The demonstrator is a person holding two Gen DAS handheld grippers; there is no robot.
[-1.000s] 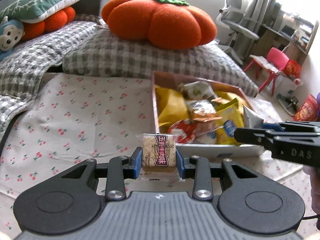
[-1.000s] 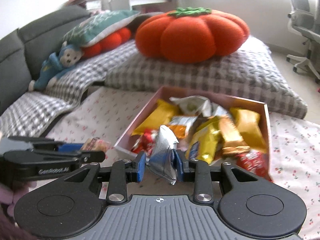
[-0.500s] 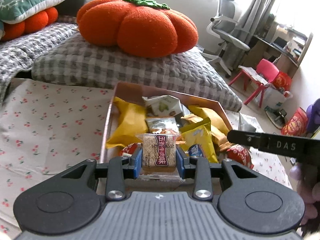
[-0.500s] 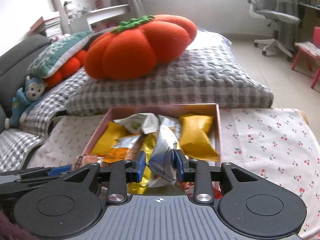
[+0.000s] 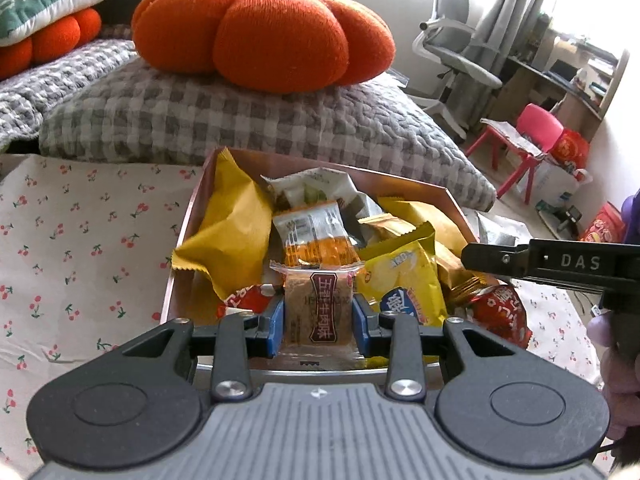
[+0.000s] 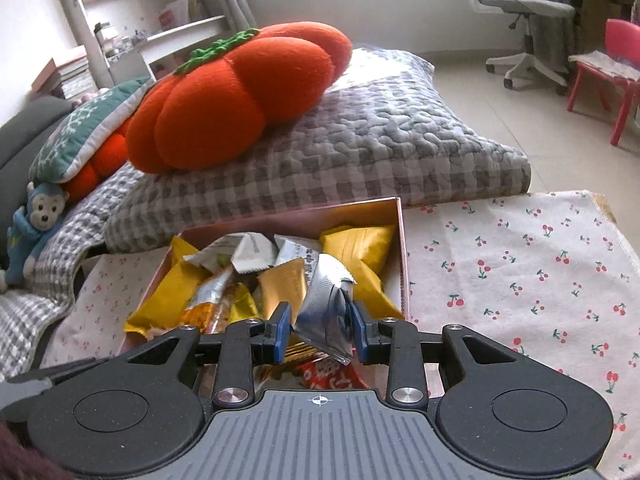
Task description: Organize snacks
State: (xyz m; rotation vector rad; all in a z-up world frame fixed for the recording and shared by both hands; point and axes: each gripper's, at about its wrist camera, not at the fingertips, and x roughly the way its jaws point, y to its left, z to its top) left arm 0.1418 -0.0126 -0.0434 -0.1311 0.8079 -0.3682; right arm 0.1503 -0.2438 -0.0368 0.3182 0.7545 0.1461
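Observation:
A pink box (image 5: 192,216) (image 6: 401,240) on the cherry-print cloth holds several snack packets, yellow, orange, white and red. My left gripper (image 5: 318,314) is shut on a clear-wrapped brown snack bar with a dark red label (image 5: 318,308), held over the box's near edge. My right gripper (image 6: 320,326) is shut on a crumpled silver packet (image 6: 326,312), hanging above the box's near right part. In the left wrist view the right gripper (image 5: 520,258) juts in from the right, over the box's right rim.
A grey checked cushion (image 5: 240,120) with a big orange pumpkin pillow (image 5: 264,36) lies right behind the box. The cherry-print cloth (image 6: 520,272) spreads on both sides. A toy monkey (image 6: 34,228) sits far left. An office chair (image 6: 520,12) and a red stool (image 5: 528,136) stand beyond.
Both grippers have moved in over the box, each still holding its snack. The box now fills the middle of both views; the right gripper has rolled noticeably.

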